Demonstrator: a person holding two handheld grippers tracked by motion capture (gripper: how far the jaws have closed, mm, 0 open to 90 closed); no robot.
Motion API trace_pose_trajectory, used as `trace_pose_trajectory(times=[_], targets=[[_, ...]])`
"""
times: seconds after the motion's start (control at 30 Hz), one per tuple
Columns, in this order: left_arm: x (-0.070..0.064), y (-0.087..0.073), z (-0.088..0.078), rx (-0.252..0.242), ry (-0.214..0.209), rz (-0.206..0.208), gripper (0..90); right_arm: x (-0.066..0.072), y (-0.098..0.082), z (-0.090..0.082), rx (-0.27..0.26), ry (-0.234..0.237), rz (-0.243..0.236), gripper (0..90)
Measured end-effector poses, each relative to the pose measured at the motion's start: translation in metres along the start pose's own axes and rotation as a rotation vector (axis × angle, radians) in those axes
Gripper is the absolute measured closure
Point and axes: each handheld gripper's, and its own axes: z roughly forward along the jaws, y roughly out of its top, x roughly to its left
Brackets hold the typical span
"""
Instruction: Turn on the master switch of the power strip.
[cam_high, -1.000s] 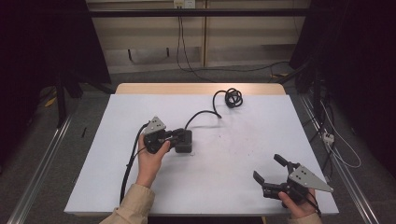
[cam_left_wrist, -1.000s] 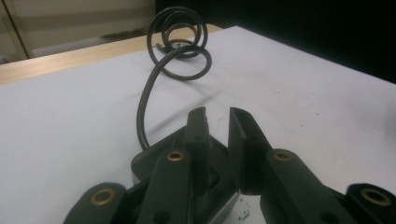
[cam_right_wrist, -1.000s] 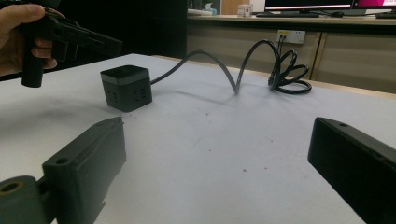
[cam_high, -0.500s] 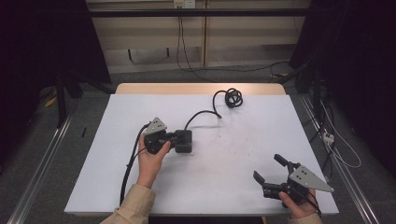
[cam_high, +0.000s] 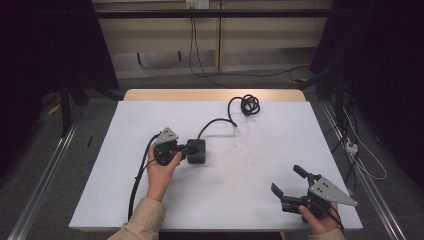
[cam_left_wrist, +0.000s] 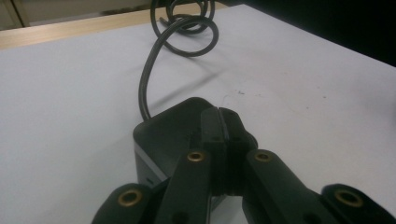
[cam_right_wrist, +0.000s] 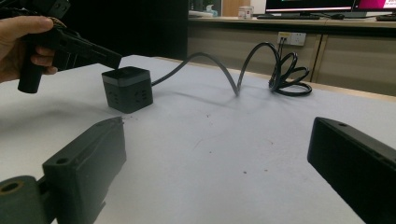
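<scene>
- Our left gripper (cam_high: 186, 148) has just closed; its jaws meet, empty, on top of the black socket cube (cam_high: 196, 152), left of table (cam_high: 100, 190) centre.
- Its cable (cam_high: 220, 121) runs toward one o'clock.
- Our right gripper (cam_high: 288, 184) waits open at five o'clock.
- We judge pressing underway, nothing moved yet.

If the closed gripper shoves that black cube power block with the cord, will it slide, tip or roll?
The black cube power block sits flat on squat, square faces, so it probably slides rather than rolls. Its thick black cord arches stiffly toward a coil, likely dragging and twisting it. The left gripper, resting high on top, might tip it.

black socket cube (cam_high: 196, 150), black cable (cam_high: 220, 121), white table (cam_high: 260, 165)
</scene>
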Motion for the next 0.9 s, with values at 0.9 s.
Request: trace_pose_trajectory(times=[0.9], targets=[[-0.0018, 0.0001, 0.0016, -0.002, 0.003, -0.002, 90.0, -0.0004, 0.0008, -0.0001, -0.003, -0.004, -0.002, 3.9]])
